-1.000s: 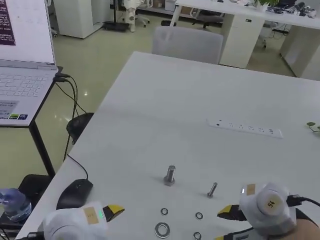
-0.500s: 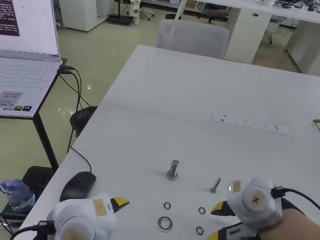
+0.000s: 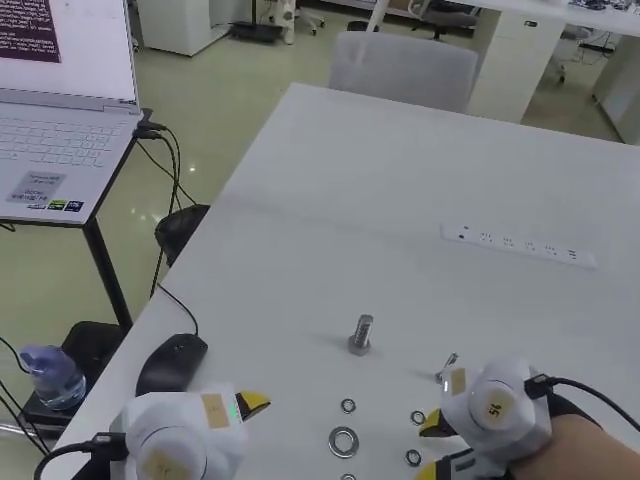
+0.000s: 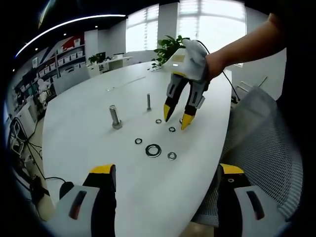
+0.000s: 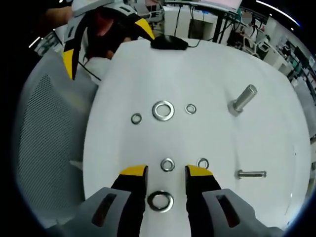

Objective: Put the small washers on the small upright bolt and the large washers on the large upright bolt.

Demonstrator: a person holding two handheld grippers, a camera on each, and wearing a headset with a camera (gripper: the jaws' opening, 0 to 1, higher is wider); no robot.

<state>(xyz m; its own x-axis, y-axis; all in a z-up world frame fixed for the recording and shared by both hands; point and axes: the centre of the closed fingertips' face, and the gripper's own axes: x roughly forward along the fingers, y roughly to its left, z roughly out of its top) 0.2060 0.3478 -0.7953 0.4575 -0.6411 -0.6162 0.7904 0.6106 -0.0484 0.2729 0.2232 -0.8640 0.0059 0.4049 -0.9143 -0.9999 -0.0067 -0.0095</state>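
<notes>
While every washer (image 5: pixel 163 110) lies flat on the table (image 5: pixel 148 69) near the bare large bolt (image 5: pixel 243 98) and small bolt (image 5: pixel 252 174), the task looks unstarted: the right gripper (image 5: pixel 166 171), jaws apart, straddles one washer (image 5: pixel 160 200), perhaps without touching, and the left gripper (image 4: pixel 166 170) hovers wide apart.

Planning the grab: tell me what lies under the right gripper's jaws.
A large washer lies on the table between the right gripper's open jaws, a small washer just ahead. Whatever is beneath the jaws themselves is covered.
</notes>
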